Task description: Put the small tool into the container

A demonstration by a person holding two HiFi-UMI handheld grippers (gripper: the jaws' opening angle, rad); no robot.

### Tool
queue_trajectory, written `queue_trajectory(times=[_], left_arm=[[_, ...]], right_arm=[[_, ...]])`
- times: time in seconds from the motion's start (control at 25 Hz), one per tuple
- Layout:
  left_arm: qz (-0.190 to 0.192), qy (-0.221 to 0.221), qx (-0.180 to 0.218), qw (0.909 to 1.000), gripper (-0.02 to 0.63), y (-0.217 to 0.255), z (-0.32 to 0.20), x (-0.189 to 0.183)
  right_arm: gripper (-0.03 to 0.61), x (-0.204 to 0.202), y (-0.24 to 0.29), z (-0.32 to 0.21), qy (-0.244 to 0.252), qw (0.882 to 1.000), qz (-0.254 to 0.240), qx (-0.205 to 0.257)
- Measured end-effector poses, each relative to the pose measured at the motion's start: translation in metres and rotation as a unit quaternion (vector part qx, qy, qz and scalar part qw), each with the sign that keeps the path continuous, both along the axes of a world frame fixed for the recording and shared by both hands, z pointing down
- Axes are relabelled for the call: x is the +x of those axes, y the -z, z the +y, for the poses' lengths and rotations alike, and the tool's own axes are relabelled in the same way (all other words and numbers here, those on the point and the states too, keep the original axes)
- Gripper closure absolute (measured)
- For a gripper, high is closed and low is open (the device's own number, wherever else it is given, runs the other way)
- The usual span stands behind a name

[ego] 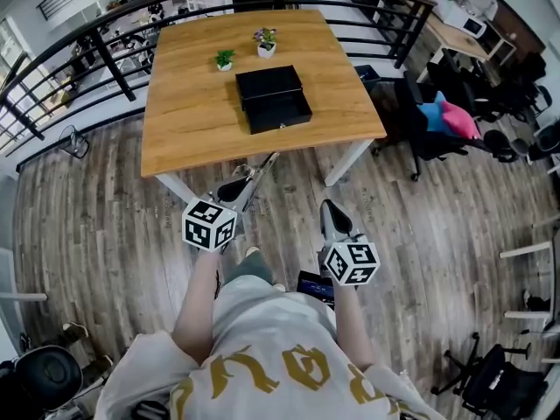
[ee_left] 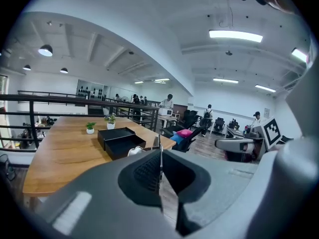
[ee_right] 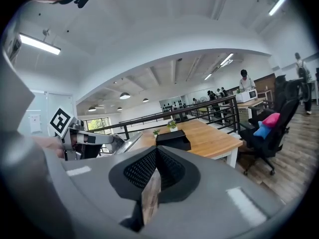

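The container is a black box (ego: 273, 97) lying open in the middle of the wooden table (ego: 184, 121); it also shows as the black box (ee_left: 119, 141) and the black box (ee_right: 173, 139). My left gripper (ego: 248, 183) is held in front of the table's near edge, short of it, shut on a thin silvery tool (ego: 265, 166) that points toward the table. That tool shows edge-on as a narrow strip (ee_left: 160, 151) between the closed jaws of my left gripper (ee_left: 160, 159). My right gripper (ego: 329, 208) hangs lower and to the right over the floor, shut and holding nothing.
Two small potted plants (ego: 225, 59) (ego: 265, 42) stand behind the box. A black railing (ego: 105, 55) runs round the table's far and left sides. A black office chair with a pink and blue cushion (ego: 448, 116) stands right of the table. Wooden floor lies below me.
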State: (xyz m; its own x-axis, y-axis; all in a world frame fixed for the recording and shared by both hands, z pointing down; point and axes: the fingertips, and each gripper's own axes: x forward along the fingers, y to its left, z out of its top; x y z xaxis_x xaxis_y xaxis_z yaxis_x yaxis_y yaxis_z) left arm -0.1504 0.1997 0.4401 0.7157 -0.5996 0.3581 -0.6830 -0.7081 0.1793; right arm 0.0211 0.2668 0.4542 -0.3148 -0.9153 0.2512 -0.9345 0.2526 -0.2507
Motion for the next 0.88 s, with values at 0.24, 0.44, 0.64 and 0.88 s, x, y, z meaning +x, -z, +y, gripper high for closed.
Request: queue_trajectory(times=[0.24, 0.44, 0.64, 0.88], left_arm=[[-0.074, -0.009, 0.028, 0.9968, 0.609, -0.009, -0.036, 0.009], [-0.142, -0.023, 0.036, 0.989, 0.609, -0.037, -0.089, 0.02], [-0.182, -0.033, 0.031, 0.9823, 0.607, -0.063, -0.174, 0.042], [-0.224, -0.062, 0.024, 0.9723, 0.607, -0.084, -0.262, 0.081]], right_arm=[[0.554, 0.019, -0.013, -0.032, -0.007, 1.0, -0.003, -0.011], [0.554, 0.036, -0.033, -0.081, -0.007, 0.999, 0.001, -0.031], [0.553, 0.061, -0.039, -0.168, -0.005, 0.999, 0.006, -0.045], [0.554, 0.088, -0.05, -0.265, 0.004, 0.997, -0.001, -0.072]])
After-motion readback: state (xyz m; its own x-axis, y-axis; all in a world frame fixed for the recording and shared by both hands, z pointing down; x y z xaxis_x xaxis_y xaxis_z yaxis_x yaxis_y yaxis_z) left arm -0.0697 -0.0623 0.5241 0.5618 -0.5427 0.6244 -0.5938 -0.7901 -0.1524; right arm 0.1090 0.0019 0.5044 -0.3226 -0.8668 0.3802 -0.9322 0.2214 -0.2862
